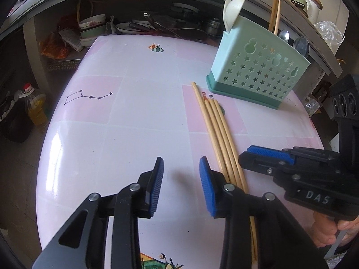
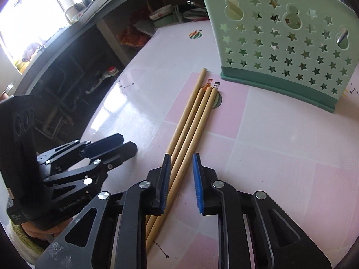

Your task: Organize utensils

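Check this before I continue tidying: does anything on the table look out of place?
Yes: four wooden chopsticks lie loose on the pink table beside the green utensil holder, while other utensils already stand inside it.

Matt wooden chopsticks (image 2: 190, 121), perforated smooth plastic holder (image 2: 280, 44), glossy tabletop (image 1: 134, 123).

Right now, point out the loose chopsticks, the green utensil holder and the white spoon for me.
chopsticks (image 2: 193, 121), right wrist view, middle of the bundle lying on the table.
utensil holder (image 1: 258, 71), left wrist view, star-punched front wall.
white spoon (image 1: 233, 11), left wrist view, bowl sticking up out of the holder.
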`<state>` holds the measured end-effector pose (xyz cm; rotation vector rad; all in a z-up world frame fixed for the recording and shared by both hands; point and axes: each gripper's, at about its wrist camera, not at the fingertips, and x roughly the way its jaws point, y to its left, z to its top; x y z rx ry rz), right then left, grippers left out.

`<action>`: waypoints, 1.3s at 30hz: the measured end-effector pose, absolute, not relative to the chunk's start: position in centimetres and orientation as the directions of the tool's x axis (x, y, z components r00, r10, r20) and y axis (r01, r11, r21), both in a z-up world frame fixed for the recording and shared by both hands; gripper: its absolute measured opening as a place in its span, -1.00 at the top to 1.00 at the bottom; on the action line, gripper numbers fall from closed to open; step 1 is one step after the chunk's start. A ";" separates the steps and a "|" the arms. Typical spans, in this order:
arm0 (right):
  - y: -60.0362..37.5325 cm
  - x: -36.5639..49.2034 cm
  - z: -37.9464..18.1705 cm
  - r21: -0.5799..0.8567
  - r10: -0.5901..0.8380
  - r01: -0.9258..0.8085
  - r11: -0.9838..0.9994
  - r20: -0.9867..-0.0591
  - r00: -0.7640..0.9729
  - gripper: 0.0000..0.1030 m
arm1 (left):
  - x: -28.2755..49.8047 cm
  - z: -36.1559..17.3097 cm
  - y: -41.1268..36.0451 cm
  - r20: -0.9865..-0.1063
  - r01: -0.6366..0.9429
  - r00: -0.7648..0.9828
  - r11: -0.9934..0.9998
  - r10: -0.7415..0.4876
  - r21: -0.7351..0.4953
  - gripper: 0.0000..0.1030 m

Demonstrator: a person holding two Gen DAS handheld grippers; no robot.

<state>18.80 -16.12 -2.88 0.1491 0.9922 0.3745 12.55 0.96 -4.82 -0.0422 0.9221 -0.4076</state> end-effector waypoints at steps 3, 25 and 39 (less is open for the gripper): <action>-16.1 18.8 -3.5 0.289 0.367 -0.232 0.929 -0.797 0.479 0.87 | 12.8 -4.8 1.1 -0.762 0.329 0.527 0.917 -0.378 -0.227 0.38; -15.7 19.1 -3.5 0.274 0.362 -0.245 0.930 -0.797 0.483 0.81 | 13.9 -5.2 -0.7 -0.764 0.346 0.502 0.904 -0.405 -0.252 0.38; -20.0 18.3 -3.5 0.230 0.276 -0.153 0.961 -0.809 0.520 0.92 | 14.5 -5.7 -3.9 -0.783 0.391 0.498 0.903 -0.372 -0.180 0.38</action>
